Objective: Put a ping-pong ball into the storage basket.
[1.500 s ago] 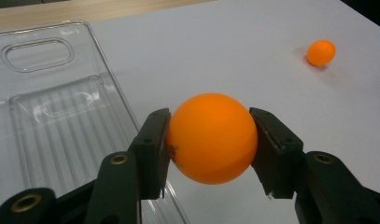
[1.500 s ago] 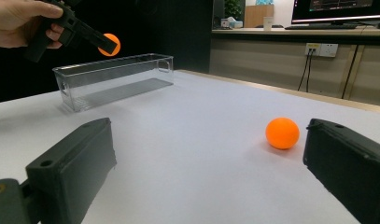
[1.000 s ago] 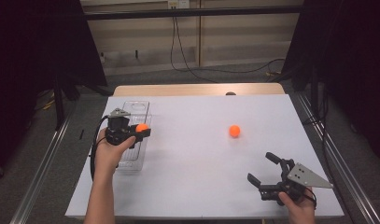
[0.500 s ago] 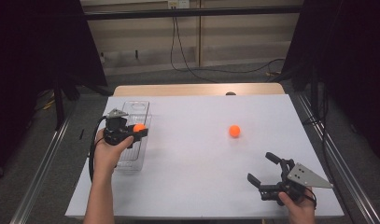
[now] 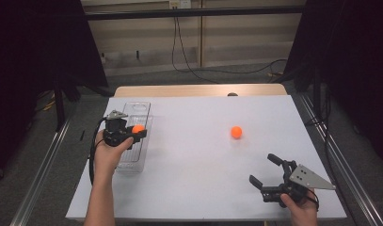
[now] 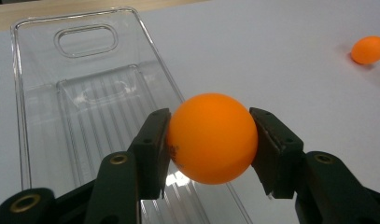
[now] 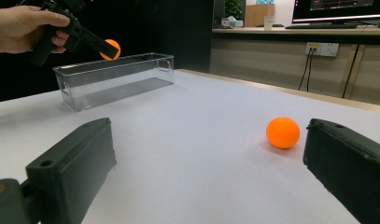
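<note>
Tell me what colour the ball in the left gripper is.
Orange. The ball clamped in the left gripper shows best in the left gripper view.

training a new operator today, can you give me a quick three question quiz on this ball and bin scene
1. True or false: the left hand-held gripper is shut on an orange ball.
2. Where is that held ball? A) on the white table B) above the clear bin C) on the floor
3. What lies on the white table ahead of the open right hand-held gripper?

Key:
1. True; both jaws press its sides.
2. B
3. A second orange ball, lying apart from the jaws.
</note>
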`<state>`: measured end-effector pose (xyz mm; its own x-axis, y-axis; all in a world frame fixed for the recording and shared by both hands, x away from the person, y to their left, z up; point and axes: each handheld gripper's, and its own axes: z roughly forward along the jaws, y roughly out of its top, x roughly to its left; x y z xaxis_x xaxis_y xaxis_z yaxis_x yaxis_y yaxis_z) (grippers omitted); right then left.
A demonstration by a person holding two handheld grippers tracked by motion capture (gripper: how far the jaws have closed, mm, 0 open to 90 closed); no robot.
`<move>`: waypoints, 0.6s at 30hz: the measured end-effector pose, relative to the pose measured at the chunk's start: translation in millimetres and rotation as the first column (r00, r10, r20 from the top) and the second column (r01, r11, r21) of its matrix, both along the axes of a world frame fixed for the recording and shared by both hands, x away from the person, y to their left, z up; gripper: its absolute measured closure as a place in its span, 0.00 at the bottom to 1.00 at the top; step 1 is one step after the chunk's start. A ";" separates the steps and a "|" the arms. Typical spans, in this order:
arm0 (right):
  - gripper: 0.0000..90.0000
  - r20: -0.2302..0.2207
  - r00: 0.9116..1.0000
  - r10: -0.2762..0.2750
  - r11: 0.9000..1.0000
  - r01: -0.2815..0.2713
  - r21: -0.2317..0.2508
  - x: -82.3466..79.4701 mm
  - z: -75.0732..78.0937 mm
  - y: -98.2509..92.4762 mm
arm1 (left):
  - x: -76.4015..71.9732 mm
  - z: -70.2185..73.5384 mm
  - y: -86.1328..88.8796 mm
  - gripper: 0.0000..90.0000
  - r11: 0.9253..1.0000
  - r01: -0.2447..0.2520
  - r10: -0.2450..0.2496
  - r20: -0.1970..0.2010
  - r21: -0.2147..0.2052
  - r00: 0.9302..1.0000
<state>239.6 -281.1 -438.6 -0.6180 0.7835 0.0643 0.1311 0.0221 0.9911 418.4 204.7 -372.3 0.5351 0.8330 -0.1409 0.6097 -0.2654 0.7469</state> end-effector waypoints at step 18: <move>0.02 0.001 1.000 0.002 1.000 -0.002 -0.002 0.2 -0.1 0.1 | 2.7 -1.8 9.1 0.56 0.999 -0.043 0.043 0.008 0.015 0.999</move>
<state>239.8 -281.0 -438.7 -0.6199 0.7822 0.0625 0.1303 0.0240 0.9912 421.2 213.8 -374.1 0.4995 0.8574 -0.1241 0.6150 -0.2500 0.7478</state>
